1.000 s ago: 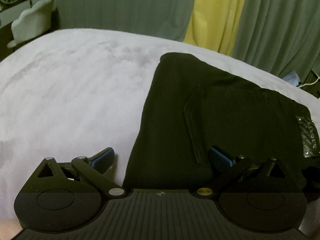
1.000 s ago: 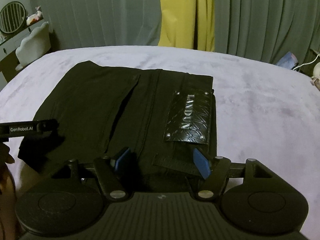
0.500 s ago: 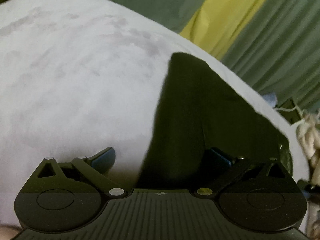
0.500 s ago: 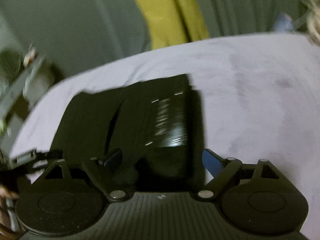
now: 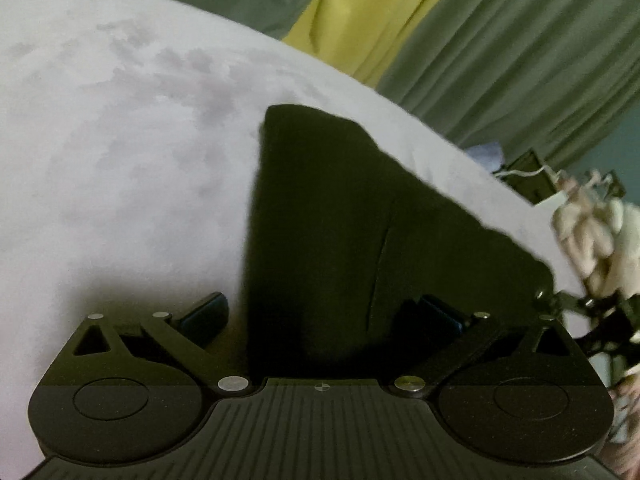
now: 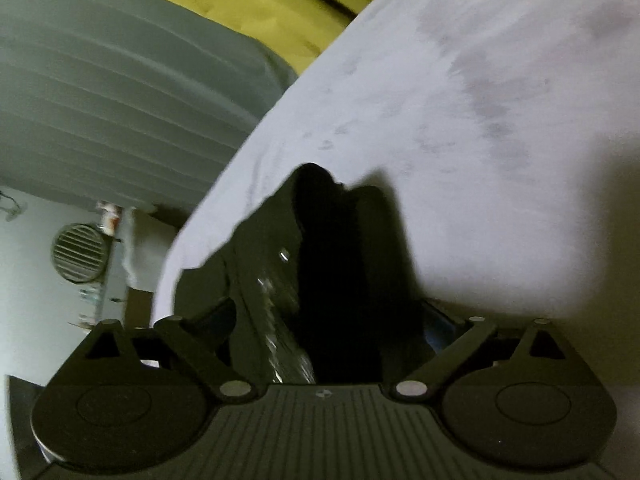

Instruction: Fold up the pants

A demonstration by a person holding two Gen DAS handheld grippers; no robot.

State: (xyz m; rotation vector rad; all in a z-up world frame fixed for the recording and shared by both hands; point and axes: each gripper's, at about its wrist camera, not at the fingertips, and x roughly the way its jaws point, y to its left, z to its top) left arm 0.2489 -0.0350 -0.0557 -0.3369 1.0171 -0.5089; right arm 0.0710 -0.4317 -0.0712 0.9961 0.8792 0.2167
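Fabric of the pants (image 5: 352,240) is judged soft, limp and moderately heavy: a dense dark cloth that will sag between two grip points and drape rather than hold a shape. The weave looks matte, so slip between padded fingers should be low, and nothing about it appears fragile. The stiffest zone is likely the waistband, where a glossy embossed patch (image 6: 280,320) is sewn on. Hold is best taken at two well-separated points on one edge, through all layers, so that the stack lifts together.

The pants lie on the bed (image 5: 120,160), on its pale lilac cover, already doubled into a compact, roughly rectangular stack. They are black or near black, with a long seam or pocket slit running across the upper layer. Fine detail is lost to motion blur and low light.

The left tool (image 5: 324,312) is released, its blue-padded fingers spread over the near left edge of the stack, one pad over the cover and one over the cloth. The right tool (image 6: 332,320) has just been opening and now stands wide, straddling the patch end of the stack without pressing it.
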